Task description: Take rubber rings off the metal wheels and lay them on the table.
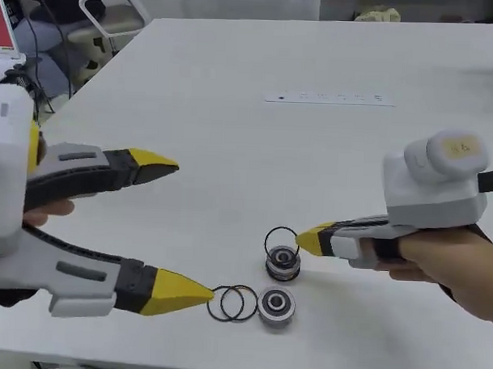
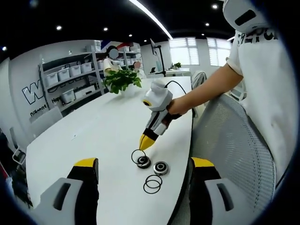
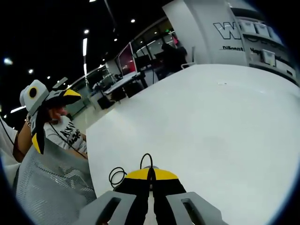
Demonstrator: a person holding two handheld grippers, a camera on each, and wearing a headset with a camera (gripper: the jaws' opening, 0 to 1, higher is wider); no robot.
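White table (image 1: 312, 154): right gripper (image 1: 305, 237) pinches rubber ring (image 1: 281, 232), seemingly half off wheel (image 1: 283, 263) just below its tips. Left gripper (image 1: 195, 229) gapes wide, bracing nothing, so wheel could lift or ring snap free.

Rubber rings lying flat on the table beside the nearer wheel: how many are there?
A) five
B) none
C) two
C: two overlapping rubber rings lie flat on the table beside the nearer metal wheel; a third ring stands up over the far wheel, pinched in the right gripper's shut tips.
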